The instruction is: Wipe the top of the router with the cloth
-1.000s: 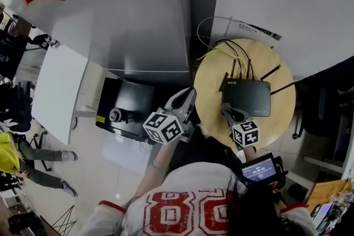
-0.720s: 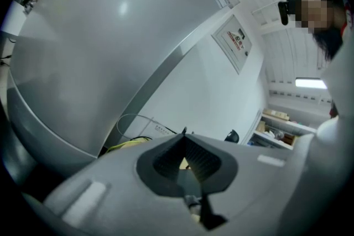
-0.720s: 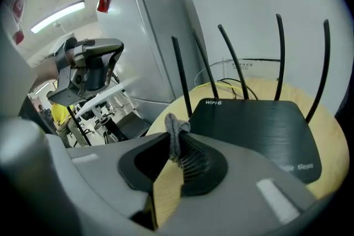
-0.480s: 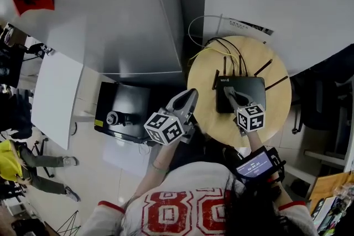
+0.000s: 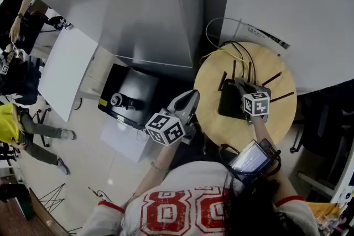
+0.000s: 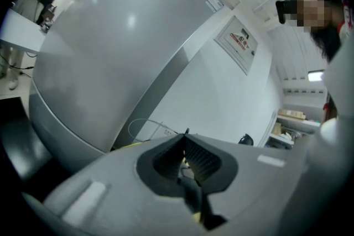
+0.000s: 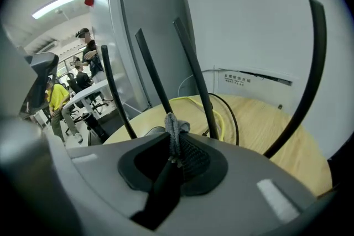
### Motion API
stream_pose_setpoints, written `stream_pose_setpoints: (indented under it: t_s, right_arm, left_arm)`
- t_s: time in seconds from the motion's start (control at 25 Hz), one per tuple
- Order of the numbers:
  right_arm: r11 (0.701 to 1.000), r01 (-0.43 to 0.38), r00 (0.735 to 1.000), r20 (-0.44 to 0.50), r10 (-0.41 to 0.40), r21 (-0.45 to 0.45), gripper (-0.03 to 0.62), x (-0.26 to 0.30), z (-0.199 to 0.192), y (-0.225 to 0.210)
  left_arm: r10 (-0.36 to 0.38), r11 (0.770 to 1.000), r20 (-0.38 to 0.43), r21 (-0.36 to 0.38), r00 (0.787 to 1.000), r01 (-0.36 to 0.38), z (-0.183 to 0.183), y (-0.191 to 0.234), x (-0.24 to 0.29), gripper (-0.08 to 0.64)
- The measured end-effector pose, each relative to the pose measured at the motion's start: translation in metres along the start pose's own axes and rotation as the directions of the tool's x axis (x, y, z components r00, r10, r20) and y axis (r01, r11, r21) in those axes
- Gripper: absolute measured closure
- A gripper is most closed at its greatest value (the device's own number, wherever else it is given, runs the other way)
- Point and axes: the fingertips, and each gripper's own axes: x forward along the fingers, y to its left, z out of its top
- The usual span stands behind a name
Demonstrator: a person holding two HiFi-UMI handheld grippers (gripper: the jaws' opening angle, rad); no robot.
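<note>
1. Head view: the router (image 5: 229, 102) lies on the round table (image 5: 276, 127) at right, with its antennas (image 5: 233, 70) at the far edge. The right gripper (image 5: 243, 85) is over the router's right part. The left gripper (image 5: 187, 99) hangs off the table's left edge, apart from the router.
2. Left gripper view: the jaws are pressed together with nothing between them. A grey cabinet (image 6: 105, 58) fills the far side.
3. Right gripper view: the jaws pinch the grey cloth (image 7: 175, 130), and a bunched fold sticks up between them. The antennas stand just beyond. A yellow cable (image 7: 213, 109) lies farther off on the table.
</note>
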Motion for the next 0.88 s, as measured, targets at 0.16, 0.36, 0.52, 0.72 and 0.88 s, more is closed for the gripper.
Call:
stream_pose_setpoints:
  t_s: [0.16, 0.36, 0.52, 0.72, 0.88]
  right_arm:
    - [0.999, -0.05, 0.999, -0.006, 0.05, -0.018, 0.551, -0.002, -0.008, 0.01]
    - [0.995, -0.095, 0.995, 0.007, 0.095, -0.037, 0.551, -0.018, -0.027, 0.028]
    - [0.992, -0.127, 0.992, 0.011, 0.127, -0.02, 0.551, -0.036, -0.046, 0.043]
    - [0.984, -0.178, 0.984, 0.005, 0.178, -0.009, 0.551, -0.056, -0.071, 0.07]
    - [0.982, -0.19, 0.982, 0.004, 0.19, -0.001, 0.551, -0.069, -0.087, 0.083]
  left_arm:
    - [0.031, 1.0, 0.005, 0.0, 0.999, -0.031, -0.006, -0.004, -0.003, 0.558]
    - [0.034, 0.999, 0.008, -0.002, 0.999, -0.034, -0.012, -0.012, 0.003, 0.558]
    - [0.005, 1.0, -0.013, 0.002, 1.0, -0.005, -0.02, -0.026, 0.013, 0.558]
    - [-0.025, 1.0, -0.038, 0.007, 0.999, 0.025, -0.029, -0.04, 0.023, 0.558]
    - [-0.038, 0.999, -0.045, 0.009, 0.998, 0.038, -0.032, -0.045, 0.028, 0.558]
